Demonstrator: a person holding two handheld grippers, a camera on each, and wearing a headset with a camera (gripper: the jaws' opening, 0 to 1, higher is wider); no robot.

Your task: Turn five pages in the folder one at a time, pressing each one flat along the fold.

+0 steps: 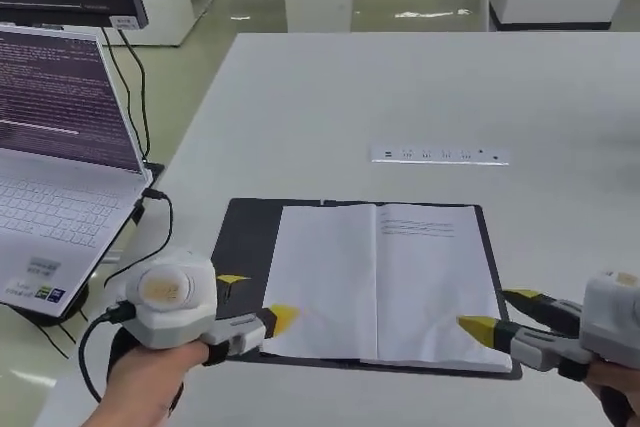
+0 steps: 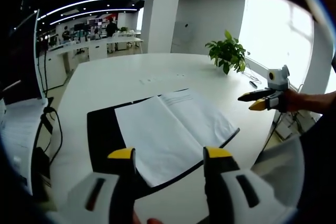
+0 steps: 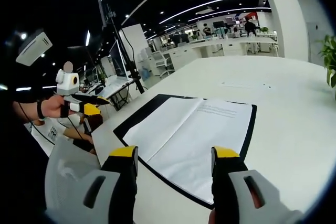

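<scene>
Step in hand: I read this as the start of a page turn (no sheet is lifted yet).
Folder: the black folder (image 1: pixel 245 237) lies open and flat on the white table (image 1: pixel 400 97), near edge toward me, with a left page (image 1: pixel 320 277) and a right page (image 1: pixel 430 277) meeting at the fold (image 1: pixel 376 282).
Right gripper: the right gripper (image 1: pixel 498 311) has its jaws apart and holds nothing. In the head view 1 yellow tip overlaps the right page's near outer corner, and I cannot tell whether it touches.
Left gripper: the left gripper (image 1: pixel 257 299) has its jaws apart and empty, at the folder's near-left corner, just over the black cover and the left page's edge.
Relative to jaws: in each gripper view the folder lies ahead of and between that gripper's 2 jaws. The fold sits about midway between the 2 grippers.
Doing it well: I'd pinch just 1 sheet at that outer corner with a shallow bite, so that 2 sheets don't come up together. I'd carry it over the fold in an arc, then run a closed tip down the fold from far end to near.
Left's job: I'd hold the left side down so the folder can't slide.
Risk: the thin paper may crease at the corner.
</scene>
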